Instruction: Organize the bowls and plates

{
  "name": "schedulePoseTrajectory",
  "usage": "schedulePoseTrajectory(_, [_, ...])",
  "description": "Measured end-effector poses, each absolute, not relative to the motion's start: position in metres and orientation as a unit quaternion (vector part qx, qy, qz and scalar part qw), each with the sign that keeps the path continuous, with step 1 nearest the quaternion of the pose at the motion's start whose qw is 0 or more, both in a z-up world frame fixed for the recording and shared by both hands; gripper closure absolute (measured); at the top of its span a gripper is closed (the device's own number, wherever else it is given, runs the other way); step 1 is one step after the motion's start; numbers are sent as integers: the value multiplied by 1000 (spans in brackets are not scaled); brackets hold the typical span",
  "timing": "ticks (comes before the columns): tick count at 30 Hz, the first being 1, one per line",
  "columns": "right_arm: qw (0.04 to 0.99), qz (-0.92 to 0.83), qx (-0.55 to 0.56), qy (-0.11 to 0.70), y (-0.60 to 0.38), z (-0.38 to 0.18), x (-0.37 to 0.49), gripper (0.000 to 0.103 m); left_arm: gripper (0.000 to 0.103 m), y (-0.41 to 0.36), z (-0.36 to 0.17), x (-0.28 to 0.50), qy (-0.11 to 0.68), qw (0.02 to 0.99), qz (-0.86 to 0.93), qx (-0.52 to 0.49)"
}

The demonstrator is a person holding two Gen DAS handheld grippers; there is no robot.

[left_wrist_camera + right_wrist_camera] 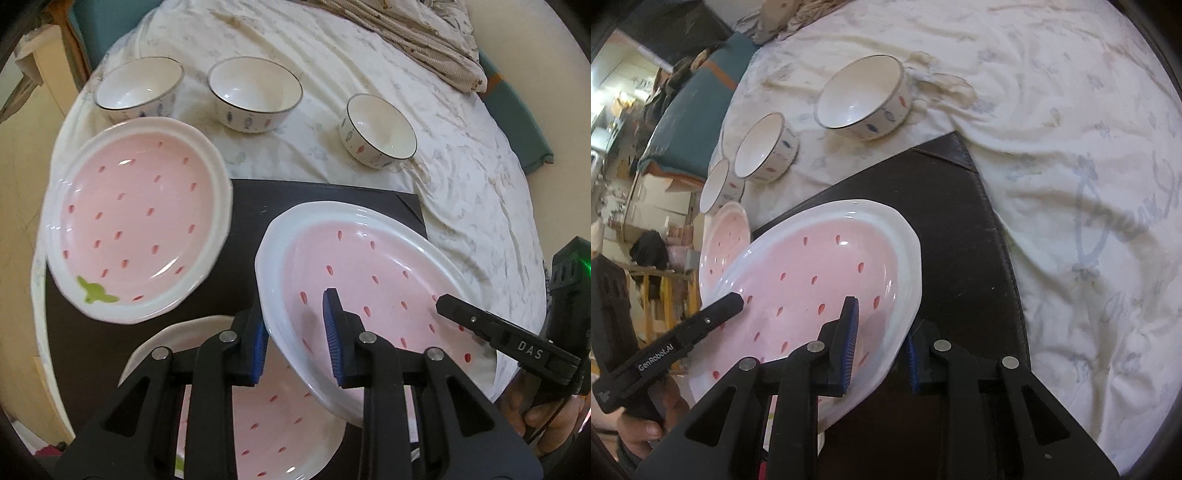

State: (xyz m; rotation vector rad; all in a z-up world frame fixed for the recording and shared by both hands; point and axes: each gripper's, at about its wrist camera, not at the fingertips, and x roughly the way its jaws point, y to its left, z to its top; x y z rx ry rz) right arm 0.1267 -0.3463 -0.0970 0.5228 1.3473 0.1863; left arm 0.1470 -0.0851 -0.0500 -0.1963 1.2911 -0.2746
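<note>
You are gripping the lifted pink plate with both tools: the left gripper is clamped on its seven o'clock rim, the right gripper on its four o'clock rim. Judging by the tilt, keep both hands level while carrying it toward the plate at ten o'clock.

So my work surface here is basically a bed with a rumpled white sheet, pale blue print all over it and some yellowish stains. A crumpled striped blanket sits at the far end. Three white bowls stand straight on the sheet, and a dark leathery mat lies flat on it nearer me, just beside them.
</note>
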Motion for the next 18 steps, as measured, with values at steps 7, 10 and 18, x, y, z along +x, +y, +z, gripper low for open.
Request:
schedulePoseTrajectory(7, [759, 115, 223, 601, -314, -69, 114, 78, 80, -41, -31, 122, 581, 797, -122, -111])
schedulePoseTrajectory(10, [764, 133, 206, 597, -297, -61, 105, 78, 80, -24, -23, 107, 572, 803, -121, -117])
schedulePoseTrajectory(18, [764, 166, 183, 596, -254, -56, 65, 78, 80, 8, -24, 65, 573, 804, -120, -102])
